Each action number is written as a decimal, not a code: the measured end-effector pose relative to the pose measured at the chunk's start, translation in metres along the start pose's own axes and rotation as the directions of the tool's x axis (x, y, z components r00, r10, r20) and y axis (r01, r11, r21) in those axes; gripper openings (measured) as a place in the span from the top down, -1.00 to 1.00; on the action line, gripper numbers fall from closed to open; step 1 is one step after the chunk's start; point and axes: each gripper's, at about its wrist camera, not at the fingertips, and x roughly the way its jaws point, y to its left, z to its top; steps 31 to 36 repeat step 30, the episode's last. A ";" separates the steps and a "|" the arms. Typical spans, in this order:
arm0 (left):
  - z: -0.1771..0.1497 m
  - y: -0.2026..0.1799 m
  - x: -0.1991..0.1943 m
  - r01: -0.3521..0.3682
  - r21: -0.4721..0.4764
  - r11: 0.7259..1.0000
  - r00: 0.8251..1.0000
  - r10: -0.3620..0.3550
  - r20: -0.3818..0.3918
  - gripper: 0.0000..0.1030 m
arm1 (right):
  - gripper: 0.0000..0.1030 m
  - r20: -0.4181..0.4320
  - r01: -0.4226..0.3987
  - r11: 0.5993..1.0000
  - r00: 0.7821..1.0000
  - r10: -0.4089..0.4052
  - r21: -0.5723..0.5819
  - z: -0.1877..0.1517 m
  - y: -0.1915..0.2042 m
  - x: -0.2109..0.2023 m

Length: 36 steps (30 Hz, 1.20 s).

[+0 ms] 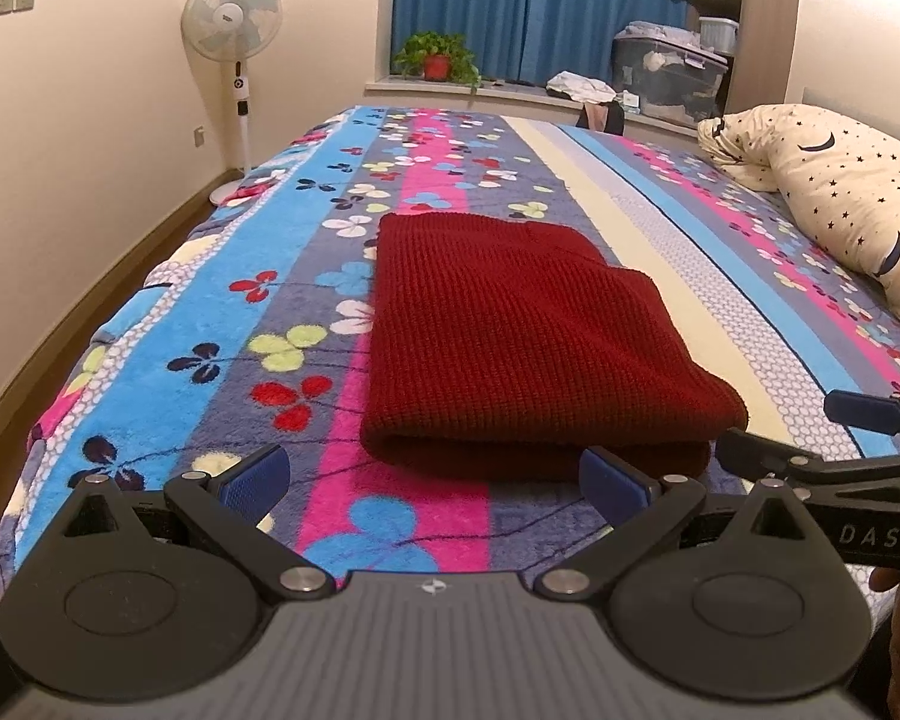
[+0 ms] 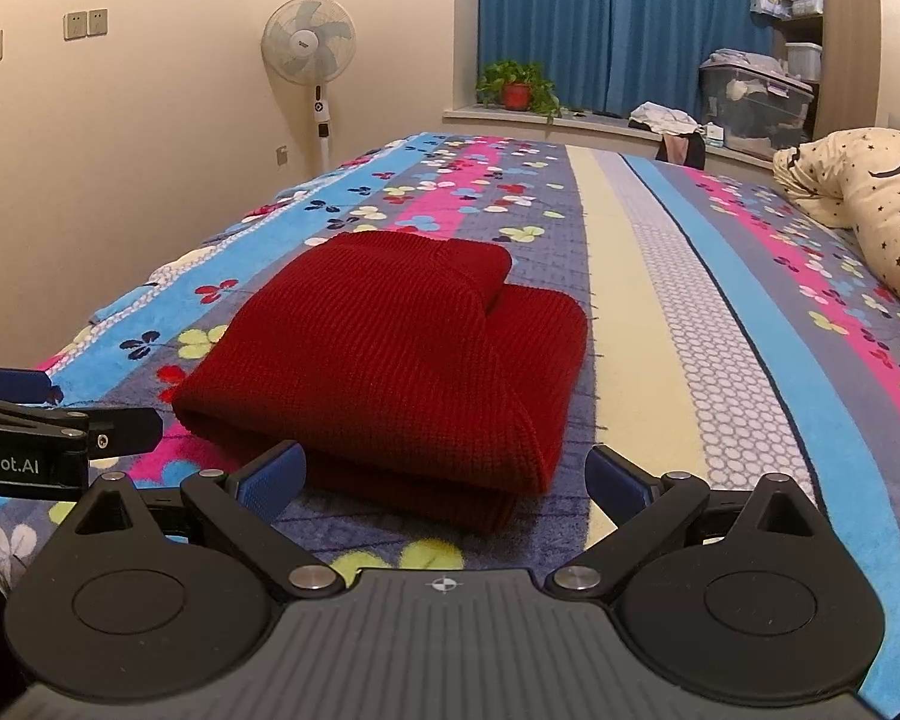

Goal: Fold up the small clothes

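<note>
Fan (image 1: 232, 15), potted plant (image 1: 437, 57), starry pillow (image 1: 840, 186).

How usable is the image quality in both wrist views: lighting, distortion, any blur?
Left wrist view: warm, even indoor light, strong fisheye bending at the bed edge, the folded dark red knitted garment sharp, only a soft shadow beneath it. Right wrist view: same warm cast and dark corners, the knit crisp, no glare or motion blur.

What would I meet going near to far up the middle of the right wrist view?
Open right gripper → folded dark red knitted garment → floral striped fleece blanket → window ledge with the green potted plant in a red pot → blue curtains.
</note>
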 end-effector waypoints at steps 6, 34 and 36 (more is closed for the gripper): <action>0.001 -0.001 -0.001 0.013 0.000 1.000 1.000 -0.013 0.007 -0.99 | -0.93 0.001 -0.007 1.000 1.000 0.007 0.004 0.000 0.000 0.000; -0.001 -0.001 0.002 0.008 0.005 1.000 1.000 -0.008 0.006 -0.99 | -0.93 0.002 -0.008 1.000 1.000 0.008 0.007 0.000 0.000 0.001; -0.001 -0.001 0.002 0.008 0.005 1.000 1.000 -0.008 0.006 -0.99 | -0.93 0.002 -0.008 1.000 1.000 0.008 0.007 0.000 0.000 0.001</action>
